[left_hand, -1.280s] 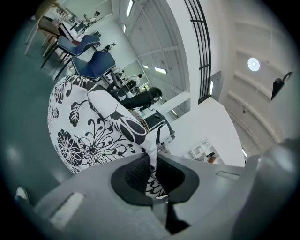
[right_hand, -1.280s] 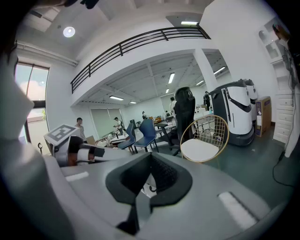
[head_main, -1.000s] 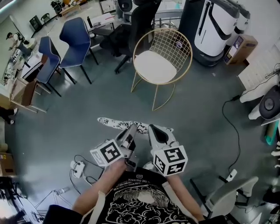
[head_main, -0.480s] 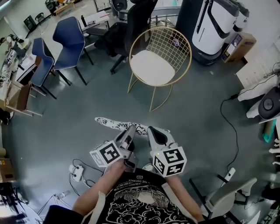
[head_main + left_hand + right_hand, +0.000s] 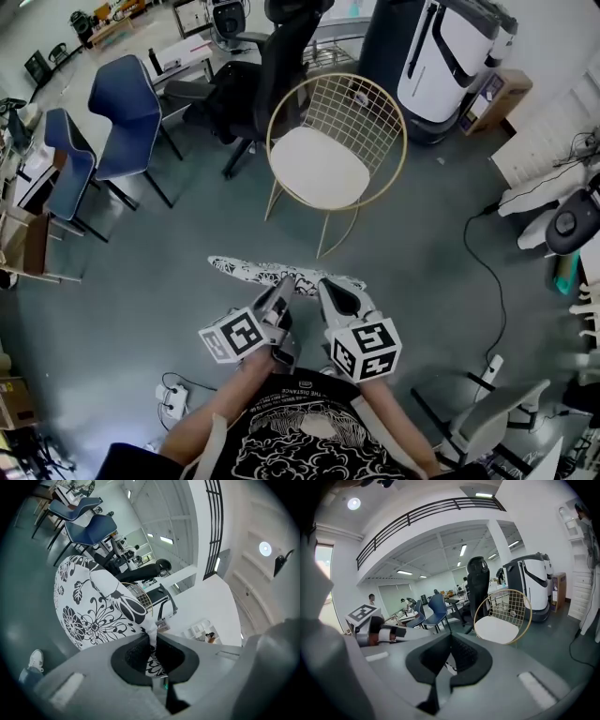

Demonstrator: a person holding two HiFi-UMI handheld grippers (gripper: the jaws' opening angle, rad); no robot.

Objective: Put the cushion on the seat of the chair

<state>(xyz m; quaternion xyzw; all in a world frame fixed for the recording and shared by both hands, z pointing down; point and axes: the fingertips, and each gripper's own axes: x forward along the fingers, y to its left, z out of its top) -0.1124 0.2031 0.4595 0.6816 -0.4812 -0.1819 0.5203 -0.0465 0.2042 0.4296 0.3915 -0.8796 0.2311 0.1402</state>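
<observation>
Head view: the cushion point(image 5: 255, 269), a flat pad in black-and-white floral print, is held level above the grey floor point(image 5: 169, 244) in front of the person. It is well apart from the gold wire chair point(image 5: 364, 101). The chair's round white seat point(image 5: 317, 167) is bare. A black office chair point(image 5: 267, 66) stands close behind the wire chair.

Tool state:
- The left tool point(image 5: 283, 289) is pinching the near edge of the cushion. In the left gripper view, a fold of printed fabric is pressed between the pads of the left tool point(image 5: 151, 641), and the rest of the cushion point(image 5: 91, 604) spreads out beyond them.
- The right tool point(image 5: 325, 286) is also clamped on the near edge, just beside the left one. In the right gripper view, its jaws point(image 5: 450, 639) are pressed together with a sliver of printed fabric showing in the gap. The wire chair point(image 5: 513, 603) lies ahead.

Task status: judged to be in the carry step. Placement is not yet done.

Possible faults from here:
- Slip. Both grips hold only a thin fold on one edge, close together. The unsupported far side may sag or twist and pull the fabric out of a tool.
- Snag. The far edge may catch the chair's raised wire rim if it is brought in too low.
- Misplacement. If released off-centre, the cushion may slide off the smooth seat or tip against the wire back.
</observation>
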